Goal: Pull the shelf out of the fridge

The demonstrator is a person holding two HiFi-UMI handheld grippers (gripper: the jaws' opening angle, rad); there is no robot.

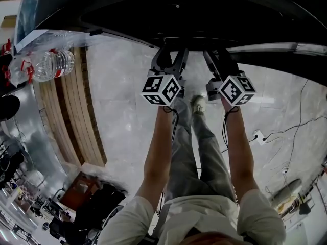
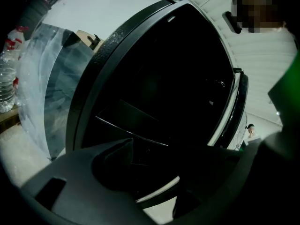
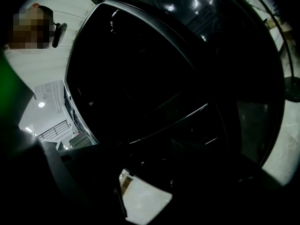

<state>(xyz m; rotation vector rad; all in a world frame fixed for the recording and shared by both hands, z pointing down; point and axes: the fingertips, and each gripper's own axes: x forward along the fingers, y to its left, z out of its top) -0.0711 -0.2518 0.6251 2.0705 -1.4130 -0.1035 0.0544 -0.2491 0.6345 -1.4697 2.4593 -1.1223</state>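
Note:
The fridge (image 1: 153, 14) is a dark open cabinet at the top of the head view, and both grippers reach into it side by side. In the left gripper view the shelf's pale front edge (image 2: 157, 190) runs across the gap between the jaws of my left gripper (image 2: 164, 182), which stand wide apart and do not press on it. The shelf's glass pane (image 3: 140, 203) lies low between the jaws of my right gripper (image 3: 150, 191), which also stand apart. Further shelves inside show only as thin bright lines (image 3: 173, 121). The fingertips are lost in the dark interior in the head view.
Water bottles (image 1: 51, 64) lie on a ledge at the left above wooden slats (image 1: 71, 121). Cables and a power strip (image 1: 258, 136) cross the marble floor at the right. A person in white (image 2: 267, 46) stands beside the fridge. A clear plastic sheet (image 2: 42, 93) hangs at the fridge's left.

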